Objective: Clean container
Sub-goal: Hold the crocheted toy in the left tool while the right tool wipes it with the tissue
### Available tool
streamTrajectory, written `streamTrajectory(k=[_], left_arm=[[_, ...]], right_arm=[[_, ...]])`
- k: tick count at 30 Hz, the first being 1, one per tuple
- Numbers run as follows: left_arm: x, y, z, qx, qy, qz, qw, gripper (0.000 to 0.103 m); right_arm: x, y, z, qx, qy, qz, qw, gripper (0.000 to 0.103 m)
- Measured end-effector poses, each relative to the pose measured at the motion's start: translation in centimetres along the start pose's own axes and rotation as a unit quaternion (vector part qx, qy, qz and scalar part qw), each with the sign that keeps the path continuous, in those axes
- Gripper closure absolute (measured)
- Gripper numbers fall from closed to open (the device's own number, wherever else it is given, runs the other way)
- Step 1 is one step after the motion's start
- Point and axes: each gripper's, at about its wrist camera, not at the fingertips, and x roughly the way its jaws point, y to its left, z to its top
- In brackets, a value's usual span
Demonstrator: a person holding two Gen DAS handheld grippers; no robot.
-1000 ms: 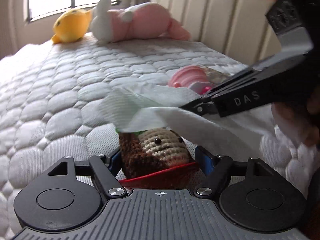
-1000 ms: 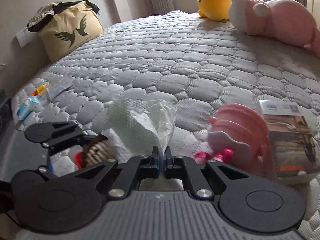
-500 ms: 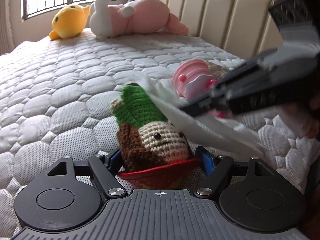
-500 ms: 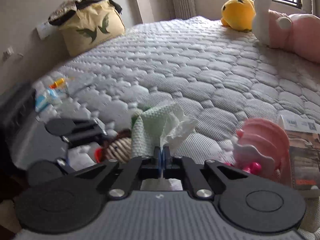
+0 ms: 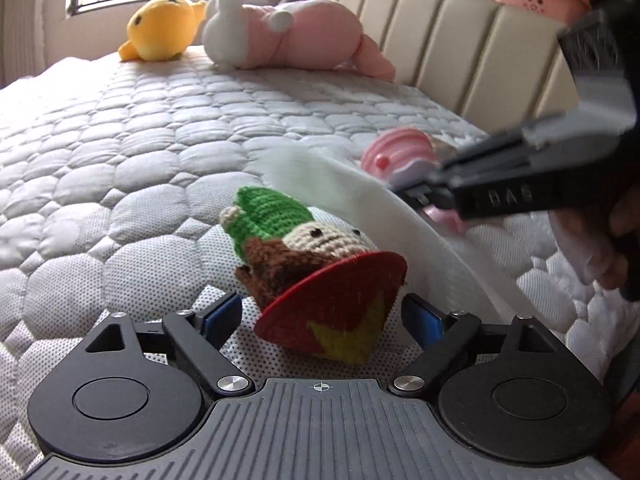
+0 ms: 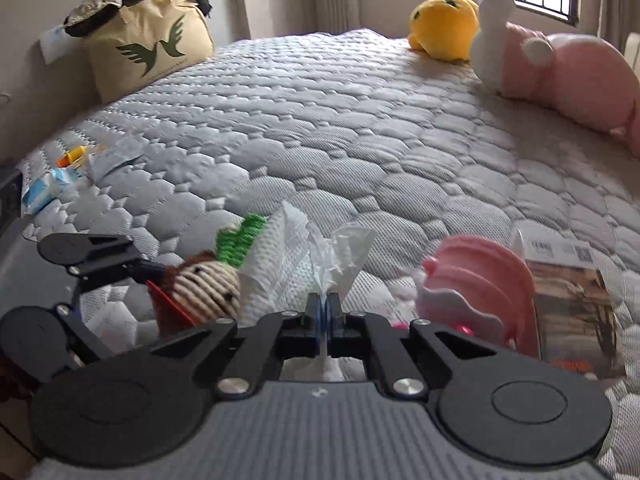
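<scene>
**A:** Start at your left. What's out there?

**B:** In my right wrist view, a tan bag [image 6: 150,46] with a bird print sits at the far left edge of the bed [image 6: 320,128], and some small packets [image 6: 44,188] lie nearer on that side. Then comes my left claw [image 5: 322,316]. Its fingers are spread, and the container, a small red pot [image 5: 340,312] with a yellow patch, sits between the blue pads [image 5: 222,314]. I see a gap on each side, so nothing is clamped there. The pot is tipped over toward the left on the mattress, with a crocheted doll [image 5: 296,240] in it, green cap pointing away from me.

**A:** And the right one?

**B:** My right claw [image 6: 327,312] is clenched on a white tissue [image 6: 296,264]. The paper fans up from the closed pads and lies against the doll's head; from the left wrist camera it is a blurred white sheet across the right side of the pot.

**A:** Further right?

**B:** A pink ribbed plastic toy [image 6: 480,280] lies just beside the tissue, and a printed box [image 6: 572,308] is right next to that. At the far end of the bed a yellow plush [image 6: 444,28] and a pink-and-white plush [image 6: 552,68] lie together under the window.
</scene>
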Motion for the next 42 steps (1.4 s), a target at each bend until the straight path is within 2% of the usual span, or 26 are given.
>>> streamTrajectory(k=[1, 2, 3, 4, 5, 6, 8, 10, 13, 16, 17, 18, 21, 23, 26, 28, 29, 32, 34, 38, 42], left_arm=[[-0.1, 0.2, 0.1, -0.009, -0.002, -0.003, 1.0, 0.012], [-0.1, 0.4, 0.3, -0.017, -0.004, -0.006, 0.9998, 0.012], [-0.1, 0.5, 0.4, -0.017, -0.006, -0.006, 0.9998, 0.012], [-0.1, 0.3, 0.4, -0.013, -0.007, -0.004, 0.9999, 0.012], [0.0, 0.2, 0.5, -0.008, -0.006, -0.001, 1.0, 0.012], [0.0, 0.0, 0.5, -0.002, -0.005, 0.001, 1.0, 0.012], [0.1, -0.3, 0.6, 0.004, -0.002, -0.001, 1.0, 0.01], [0.2, -0.3, 0.6, 0.007, -0.001, 0.0, 1.0, 0.01], [0.0, -0.3, 0.3, 0.007, 0.001, 0.004, 1.0, 0.01], [-0.5, -0.1, -0.1, 0.011, 0.002, 0.013, 0.9999, 0.01], [-0.7, 0.1, -0.2, 0.009, 0.002, 0.015, 0.9998, 0.01], [-0.9, 0.2, -0.3, 0.007, 0.001, 0.016, 0.9999, 0.01], [-1.0, 0.6, -0.3, -0.006, 0.0, 0.017, 0.9998, 0.01], [-0.8, 0.6, -0.1, -0.013, 0.001, 0.016, 0.9998, 0.01], [-0.3, 0.0, 0.2, -0.008, 0.004, 0.02, 0.9998, 0.009], [-0.1, -0.4, 0.4, -0.004, 0.006, 0.024, 0.9997, 0.009], [-0.1, -0.5, 0.5, -0.005, 0.007, 0.024, 0.9997, 0.009], [0.0, -0.8, 0.6, -0.01, 0.013, 0.026, 0.9995, 0.009], [0.1, -0.8, 0.8, -0.012, 0.018, 0.026, 0.9994, 0.009], [0.9, -1.1, 1.5, -0.03, 0.025, 0.023, 0.999, 0.009], [2.0, -1.8, 2.1, -0.038, 0.029, 0.033, 0.9983, 0.009]], right_arm=[[-0.5, -0.6, -0.2, 0.016, -0.006, 0.01, 1.0, 0.089], [-1.0, -1.3, -0.3, 0.032, -0.014, 0.02, 0.999, 0.072], [-1.5, -1.9, -0.5, 0.049, -0.021, 0.03, 0.998, 0.046], [-2.3, -2.4, -0.7, 0.065, -0.034, 0.047, 0.996, 0.034], [-2.7, -2.5, -0.7, 0.073, -0.04, 0.062, 0.995, 0.018], [-3.0, -2.4, -0.8, 0.074, -0.041, 0.072, 0.994, 0.017], [-2.4, -1.4, -0.9, 0.059, -0.027, 0.068, 0.996, 0.02], [-0.9, 0.1, -1.0, 0.026, -0.006, 0.03, 0.999, 0.026], [2.1, 1.6, -1.6, -0.024, 0.022, -0.026, 0.999, 0.048], [3.2, 2.9, -2.6, -0.098, 0.011, -0.055, 0.994, 0.068], [2.9, 3.0, -2.6, -0.105, 0.012, -0.048, 0.993, 0.098], [2.7, 3.1, -2.5, -0.11, 0.013, -0.041, 0.993, 0.098], [0.4, 2.6, -1.2, -0.059, -0.029, -0.003, 0.998, 0.099], [-1.4, 2.4, 0.2, -0.017, -0.066, 0.047, 0.997, 0.099], [-1.4, 2.4, 2.0, 0.034, -0.072, 0.135, 0.988, 0.099], [0.2, 2.6, 2.3, 0.041, -0.045, 0.151, 0.987, 0.099], [1.0, 2.7, 2.1, 0.039, -0.032, 0.142, 0.989, 0.099], [1.3, 1.4, 1.0, 0.048, -0.037, 0.132, 0.989, 0.098], [0.6, -0.2, 0.6, 0.078, -0.039, 0.125, 0.988, 0.098], [-0.9, -2.8, -0.8, 0.097, -0.045, 0.086, 0.991, 0.098], [-3.3, -5.0, -2.9, 0.13, -0.074, 0.085, 0.985, 0.098]])
